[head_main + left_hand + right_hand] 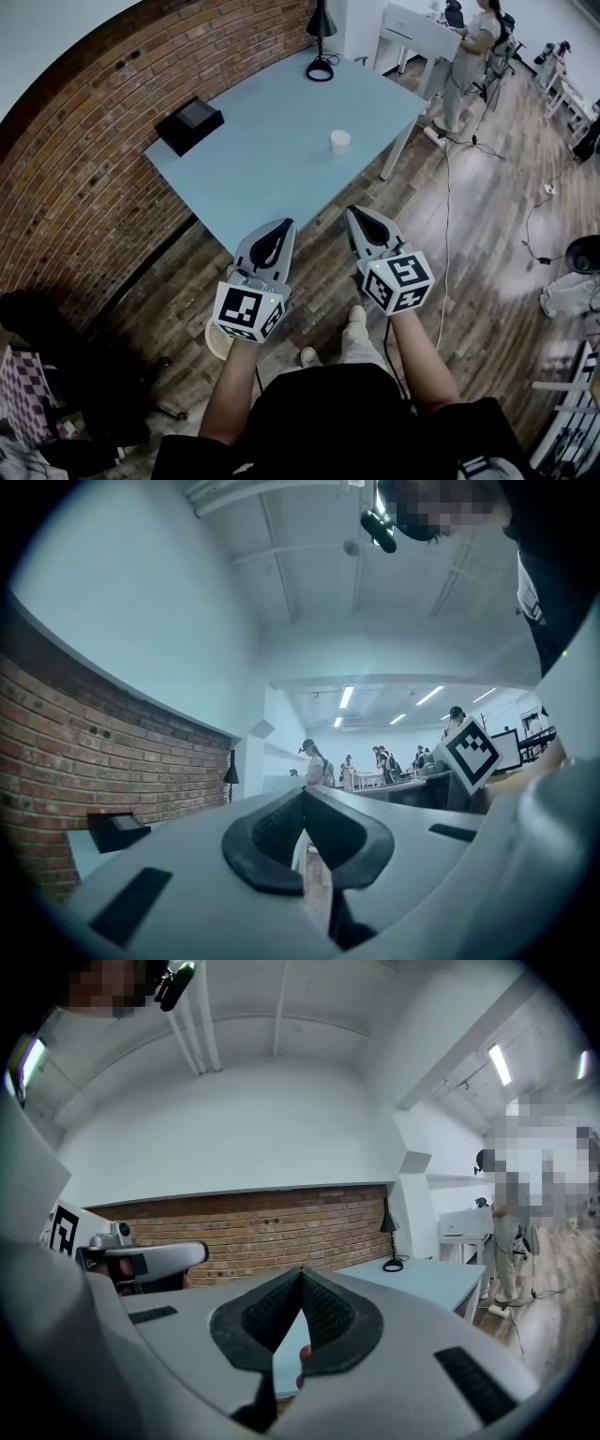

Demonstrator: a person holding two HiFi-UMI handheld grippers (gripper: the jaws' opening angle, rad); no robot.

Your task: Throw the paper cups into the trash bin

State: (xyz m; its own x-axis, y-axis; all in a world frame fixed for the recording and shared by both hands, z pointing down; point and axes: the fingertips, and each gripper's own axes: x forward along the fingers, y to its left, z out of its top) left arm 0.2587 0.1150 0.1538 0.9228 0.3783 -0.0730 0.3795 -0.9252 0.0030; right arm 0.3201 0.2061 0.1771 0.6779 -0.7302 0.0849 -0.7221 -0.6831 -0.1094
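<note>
While paper cup [339, 141] sits on table [272, 169], your left hand-held gripper [286, 224] and right hand-held gripper [352, 212] are clenched, empty.

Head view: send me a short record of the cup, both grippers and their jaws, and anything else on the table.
paper cup: upright on the table, alone, untouched
table: light blue, beside a brick wall
left gripper: jaws together, empty, at the table's near edge
right gripper: jaws together, empty, beside the left one
other items: black box, black lamp
trash bin: not clearly identifiable
</note>
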